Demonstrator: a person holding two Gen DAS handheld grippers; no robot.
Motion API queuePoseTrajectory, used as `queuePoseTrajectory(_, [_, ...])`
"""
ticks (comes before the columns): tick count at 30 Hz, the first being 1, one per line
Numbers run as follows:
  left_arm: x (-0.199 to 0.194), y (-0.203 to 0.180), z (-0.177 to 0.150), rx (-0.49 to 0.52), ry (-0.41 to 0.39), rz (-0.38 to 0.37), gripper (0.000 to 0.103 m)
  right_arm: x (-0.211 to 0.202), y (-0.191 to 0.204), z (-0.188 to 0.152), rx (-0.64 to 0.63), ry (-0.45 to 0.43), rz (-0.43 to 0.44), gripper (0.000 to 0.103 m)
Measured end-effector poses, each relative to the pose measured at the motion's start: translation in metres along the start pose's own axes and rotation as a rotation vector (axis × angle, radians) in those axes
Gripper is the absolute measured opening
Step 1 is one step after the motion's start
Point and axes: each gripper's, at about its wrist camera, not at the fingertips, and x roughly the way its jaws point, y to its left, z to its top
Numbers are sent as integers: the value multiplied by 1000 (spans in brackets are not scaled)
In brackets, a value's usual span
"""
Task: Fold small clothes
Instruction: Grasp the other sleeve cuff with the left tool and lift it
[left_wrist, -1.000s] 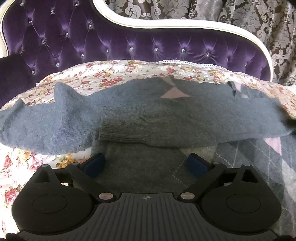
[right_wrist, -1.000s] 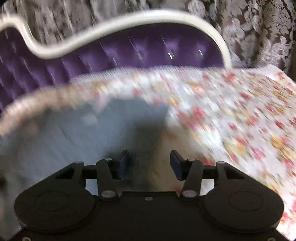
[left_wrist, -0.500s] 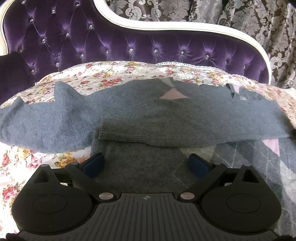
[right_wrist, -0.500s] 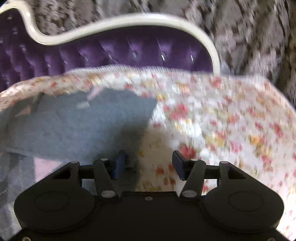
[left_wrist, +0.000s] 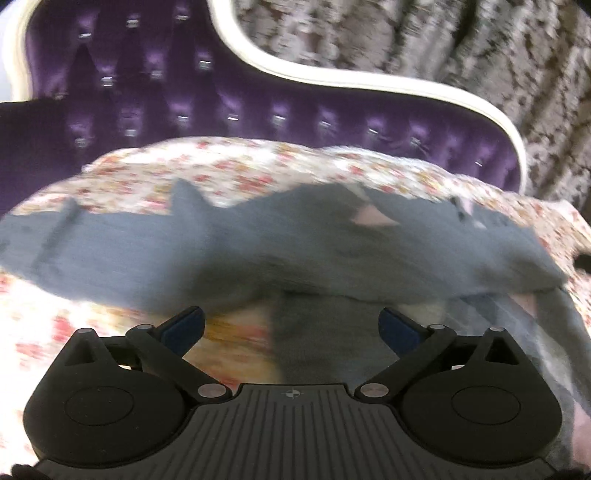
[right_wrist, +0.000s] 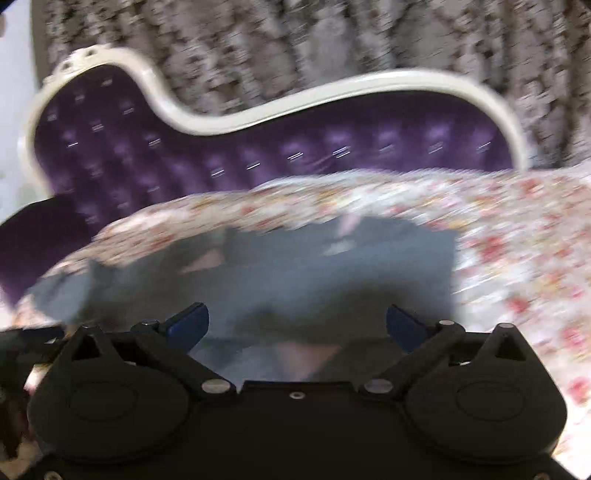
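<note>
A grey knit sweater (left_wrist: 280, 251) with pink diamond patches lies spread across the floral bedspread (left_wrist: 229, 173), its sleeves folded over the body. My left gripper (left_wrist: 291, 326) hovers open above the sweater's near edge, nothing between its blue pads. In the right wrist view the same sweater (right_wrist: 295, 273) lies just ahead of my right gripper (right_wrist: 297, 325), whose jaws are opening wide with no cloth between them. Both views are blurred by motion.
A purple tufted headboard (left_wrist: 258, 110) with a white curved frame (right_wrist: 280, 107) stands behind the bed. Patterned grey curtains (right_wrist: 295, 40) hang beyond it. The floral bedspread (right_wrist: 517, 236) stretches to the right of the sweater.
My right gripper's jaws have spread from half open to wide, and it has pulled back and swung left over the sweater. The left gripper has shifted left and risen a little, staying open.
</note>
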Motion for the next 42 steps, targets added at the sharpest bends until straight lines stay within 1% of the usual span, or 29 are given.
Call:
queuePoseTrajectory(2, [-5, 26, 8, -26, 3, 28, 102, 2, 15, -5, 15, 12, 57, 102])
queuePoseTrajectory(5, [-11, 75, 21, -64, -8, 78, 101, 3, 37, -10, 24, 7, 127, 102])
queuePoseTrajectory(8, [-13, 120, 34, -112, -12, 138, 90, 3, 56, -10, 20, -2, 176, 102])
queuePoseTrajectory(10, [-11, 152, 41, -156, -8, 179, 87, 4, 70, -11, 2, -15, 196, 102])
queuePoseTrajectory(12, [-9, 180, 45, -212, -3, 210, 80, 7, 81, -11, -22, -21, 210, 102])
queuePoseTrajectory(13, [-8, 195, 47, -254, -4, 223, 79, 8, 87, -11, -31, -23, 216, 102])
queuePoseTrajectory(14, [-9, 207, 47, -292, -9, 228, 77, 10, 92, -12, -40, -23, 223, 102])
queuePoseTrajectory(16, [-8, 231, 48, -369, -19, 238, 68, 14, 101, -13, -55, -16, 235, 103])
queuePoseTrajectory(17, [-4, 240, 50, -390, -14, 247, 54, 16, 106, -14, -60, -10, 242, 102])
queuePoseTrajectory(18, [-3, 249, 49, -401, -1, 260, 42, 18, 109, -14, -63, -5, 249, 102])
queuePoseTrajectory(19, [1, 257, 49, -408, 12, 270, 40, 21, 112, -15, -67, 0, 254, 102])
queuePoseTrajectory(20, [4, 263, 47, -414, 24, 275, 39, 23, 115, -15, -70, 3, 257, 102])
queuePoseTrajectory(23, [16, 278, 41, -468, 58, 245, 39, 28, 120, -16, -64, 10, 266, 102])
queuePoseTrajectory(27, [21, 289, 43, -508, 31, 234, 39, 30, 122, -15, -65, 14, 269, 102])
queuePoseTrajectory(31, [31, 295, 54, -512, 36, 245, 39, 29, 122, -15, -72, 18, 267, 102])
queuePoseTrajectory(32, [31, 295, 55, -510, 26, 250, 28, 28, 122, -15, -70, 18, 264, 102])
queuePoseTrajectory(33, [30, 295, 56, -511, 13, 261, 5, 27, 121, -15, -65, 18, 264, 102])
queuePoseTrajectory(34, [29, 294, 57, -515, 0, 276, 4, 27, 119, -15, -59, 19, 264, 102])
queuePoseTrajectory(35, [27, 291, 59, -513, -24, 275, 4, 27, 118, -15, -54, 20, 263, 102])
queuePoseTrajectory(37, [12, 281, 65, -493, -76, 274, 4, 26, 113, -15, -45, 24, 255, 102])
queuePoseTrajectory(39, [-7, 269, 77, -464, -116, 270, 3, 24, 107, -15, -35, 23, 248, 102])
queuePoseTrajectory(42, [-47, 250, 101, -436, -191, 249, 4, 21, 96, -17, -11, 26, 235, 102])
